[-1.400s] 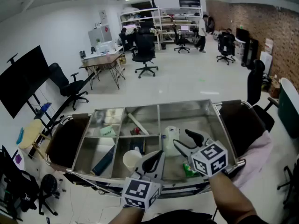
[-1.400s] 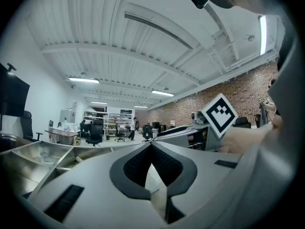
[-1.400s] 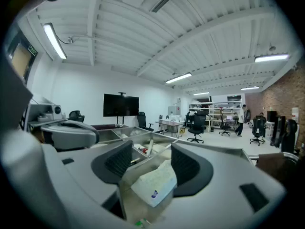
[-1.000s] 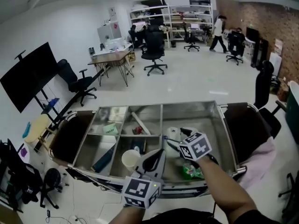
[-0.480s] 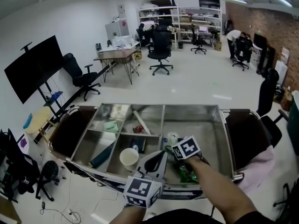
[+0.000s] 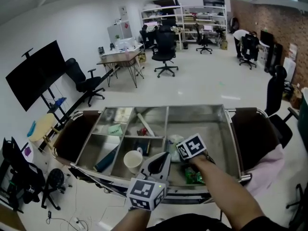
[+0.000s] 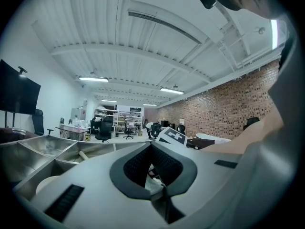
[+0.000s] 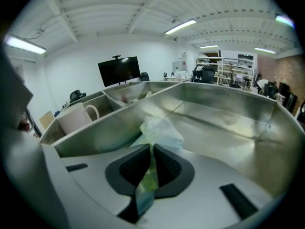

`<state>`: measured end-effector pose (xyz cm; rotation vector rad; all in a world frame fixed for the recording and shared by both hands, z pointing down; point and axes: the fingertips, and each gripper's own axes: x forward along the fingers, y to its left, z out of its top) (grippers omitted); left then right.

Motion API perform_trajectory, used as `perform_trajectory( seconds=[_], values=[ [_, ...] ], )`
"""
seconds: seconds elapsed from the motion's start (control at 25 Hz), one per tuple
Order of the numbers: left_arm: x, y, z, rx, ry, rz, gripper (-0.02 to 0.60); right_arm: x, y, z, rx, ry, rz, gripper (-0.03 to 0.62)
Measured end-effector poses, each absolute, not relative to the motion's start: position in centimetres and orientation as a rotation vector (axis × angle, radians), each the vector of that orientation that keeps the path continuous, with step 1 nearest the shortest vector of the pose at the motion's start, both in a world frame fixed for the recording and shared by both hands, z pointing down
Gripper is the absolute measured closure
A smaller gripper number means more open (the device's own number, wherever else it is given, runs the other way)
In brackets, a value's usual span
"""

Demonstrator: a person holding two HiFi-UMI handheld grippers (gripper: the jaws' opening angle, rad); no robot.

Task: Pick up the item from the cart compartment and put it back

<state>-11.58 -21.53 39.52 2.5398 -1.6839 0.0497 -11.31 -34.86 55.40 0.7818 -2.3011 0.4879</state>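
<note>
Item: bag (image 8: 160,130), thin crinkled pale-green plastic, lying in the large right compartment of the stainless-steel cart (image 6: 230,129). Right gripper (image 8: 151,152) fingers clamped on its edge. Left gripper (image 7: 152,149) fingers closed, empty, at the near rim. Change: the right fingers, earlier spread above, have dropped and closed.

the right gripper (image 8: 152,149) has dropped from above the cart's near edge into the large compartment (image 6: 219,138); its jaws, wide apart before, now pinch the pale plastic bag (image 8: 162,130)
</note>
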Motion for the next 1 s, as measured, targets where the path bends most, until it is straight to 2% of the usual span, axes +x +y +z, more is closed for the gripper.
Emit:
perform_trajectory(
  seconds=[0.56,1.0],
  values=[
    [-7.4,-24.9,36.5,2.6,-1.693,0.033,0.581,-2.7,-33.6,40.9,1.0,-2.7,0.456,0.565],
    [-2.5,-24.2,36.6,2.6,-1.716,0.005,0.581,5.2,-29.3,37.9,1.053,-2.796,0.331,0.565]
  ],
)
